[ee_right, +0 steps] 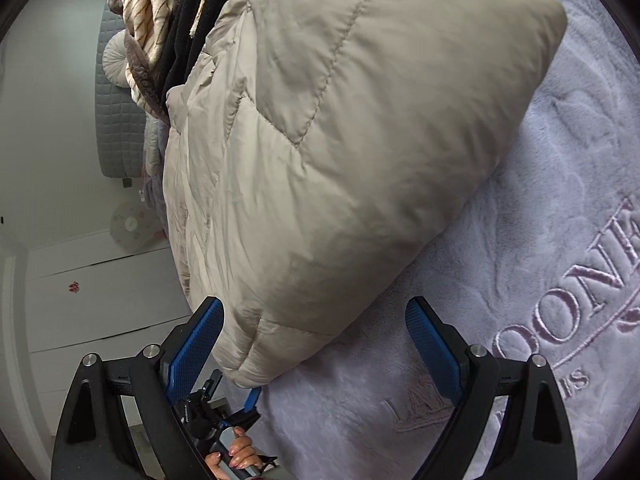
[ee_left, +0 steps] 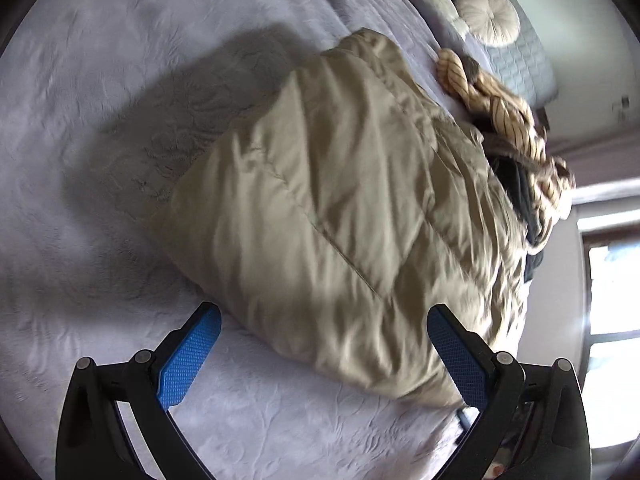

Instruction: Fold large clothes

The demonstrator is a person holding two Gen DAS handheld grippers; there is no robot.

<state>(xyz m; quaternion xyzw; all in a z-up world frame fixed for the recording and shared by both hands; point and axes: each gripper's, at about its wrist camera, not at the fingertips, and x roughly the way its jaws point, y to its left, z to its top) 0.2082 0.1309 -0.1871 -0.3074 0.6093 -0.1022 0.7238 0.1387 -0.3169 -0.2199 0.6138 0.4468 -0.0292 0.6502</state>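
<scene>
A puffy beige quilted jacket (ee_left: 340,208) lies folded into a thick bundle on a lilac bedspread (ee_left: 120,80). My left gripper (ee_left: 324,320) is open, its blue pads (ee_left: 188,360) just short of the jacket's near edge, holding nothing. In the right wrist view the same jacket (ee_right: 340,140) fills the middle. My right gripper (ee_right: 314,320) is open with the jacket's lower corner between its fingers (ee_right: 432,348), not clamped. Below it the other gripper and the hand holding it (ee_right: 236,452) show.
A pile of other clothes, striped cream and black (ee_left: 516,136), lies beyond the jacket, also in the right wrist view (ee_right: 168,20). A round cream cushion (ee_left: 488,14) rests at the quilted headboard (ee_left: 516,60). The bedspread carries embroidered letters (ee_right: 580,300). White drawers (ee_right: 100,300) stand beside the bed.
</scene>
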